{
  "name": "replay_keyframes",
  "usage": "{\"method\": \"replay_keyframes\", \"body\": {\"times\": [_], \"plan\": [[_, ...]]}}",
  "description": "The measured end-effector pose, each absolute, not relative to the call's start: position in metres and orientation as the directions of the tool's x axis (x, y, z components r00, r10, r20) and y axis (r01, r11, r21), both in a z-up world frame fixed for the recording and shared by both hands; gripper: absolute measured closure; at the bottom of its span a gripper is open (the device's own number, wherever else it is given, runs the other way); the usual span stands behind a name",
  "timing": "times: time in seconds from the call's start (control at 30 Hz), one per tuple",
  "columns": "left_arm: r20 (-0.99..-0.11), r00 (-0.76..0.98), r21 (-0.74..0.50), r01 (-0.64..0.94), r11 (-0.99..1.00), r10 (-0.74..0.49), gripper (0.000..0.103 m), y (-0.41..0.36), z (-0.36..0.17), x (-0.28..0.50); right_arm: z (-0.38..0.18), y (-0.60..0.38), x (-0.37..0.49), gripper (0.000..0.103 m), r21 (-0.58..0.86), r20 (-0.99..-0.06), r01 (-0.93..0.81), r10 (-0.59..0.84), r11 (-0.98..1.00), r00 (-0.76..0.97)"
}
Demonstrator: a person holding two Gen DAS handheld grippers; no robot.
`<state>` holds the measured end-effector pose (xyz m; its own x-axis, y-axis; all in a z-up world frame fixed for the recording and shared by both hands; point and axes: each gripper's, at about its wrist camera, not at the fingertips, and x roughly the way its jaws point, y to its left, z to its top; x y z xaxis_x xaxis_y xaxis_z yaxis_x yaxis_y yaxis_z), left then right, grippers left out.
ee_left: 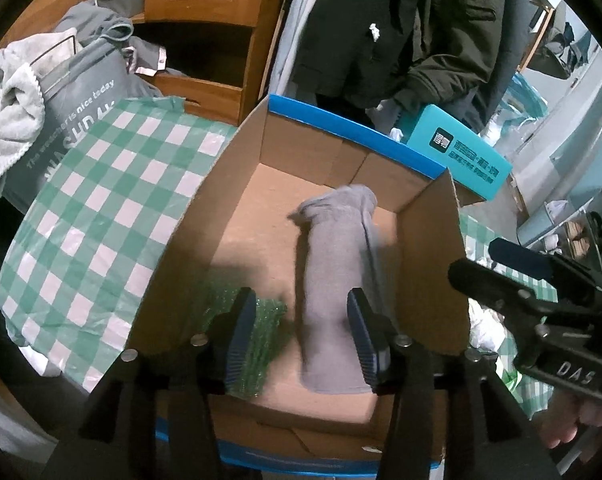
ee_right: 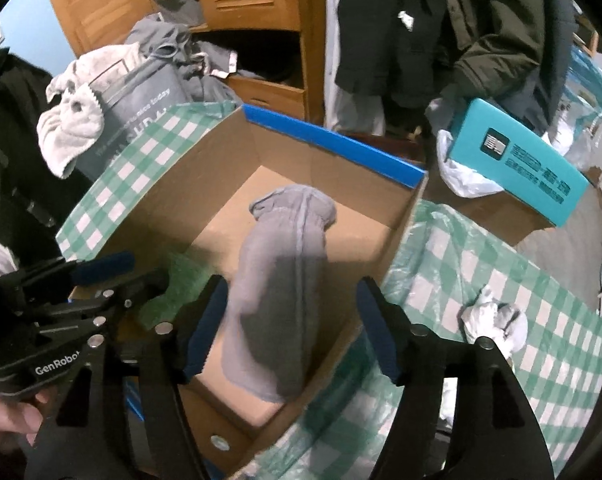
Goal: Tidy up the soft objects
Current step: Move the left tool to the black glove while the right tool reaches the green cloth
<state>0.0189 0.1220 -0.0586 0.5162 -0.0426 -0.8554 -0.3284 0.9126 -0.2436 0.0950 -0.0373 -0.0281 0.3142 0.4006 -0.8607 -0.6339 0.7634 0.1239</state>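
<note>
A grey sock [ee_left: 335,280] lies lengthwise on the floor of an open cardboard box [ee_left: 237,168] with a blue rim; it also shows in the right wrist view [ee_right: 281,288] inside the same box [ee_right: 161,200]. Green bubble wrap [ee_left: 257,332] lies in the box's near left corner, and shows in the right wrist view [ee_right: 173,292]. My left gripper [ee_left: 301,332] is open above the box's near end, jaws either side of the sock, empty. My right gripper [ee_right: 291,328] is open above the sock, empty. A crumpled white cloth [ee_right: 495,322] lies on the checked cover to the right.
The box sits on a green-and-white checked cover [ee_left: 93,216]. A grey laundry bag [ee_left: 77,120] with a white towel [ee_left: 9,116] stands at the left. A teal box [ee_right: 517,160] lies behind on the right. Wooden shelves [ee_left: 205,40] and hanging dark jackets [ee_left: 381,20] stand behind.
</note>
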Motion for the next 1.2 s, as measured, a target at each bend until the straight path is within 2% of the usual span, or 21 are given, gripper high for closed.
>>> {"method": "replay_keyframes", "body": {"times": [0.57, 0.67, 1.0, 1.2], "plan": [[-0.839, 0.53, -0.268, -0.204, 0.942, -0.124, 0.049, 0.072, -0.047, 0.029, -0.019, -0.088, 0.092, 0.031, 0.138, -0.86, -0.576, 0.386, 0.806, 0.334], [-0.836, 0.531, -0.269, -0.182, 0.946, -0.136, 0.047, 0.061, -0.047, 0.032, -0.02, -0.101, 0.091, 0.025, 0.13, -0.864, -0.559, 0.37, 0.819, 0.341], [-0.846, 0.502, -0.262, -0.095, 0.96, -0.181, 0.047, 0.019, -0.05, 0.039, -0.026, -0.154, 0.09, 0.025, 0.114, -0.877, -0.492, 0.32, 0.863, 0.357], [-0.843, 0.493, -0.266, -0.034, 0.963, -0.215, 0.038, -0.006, -0.047, 0.042, -0.029, -0.187, 0.091, 0.025, 0.106, -0.881, -0.44, 0.289, 0.892, 0.374]]}}
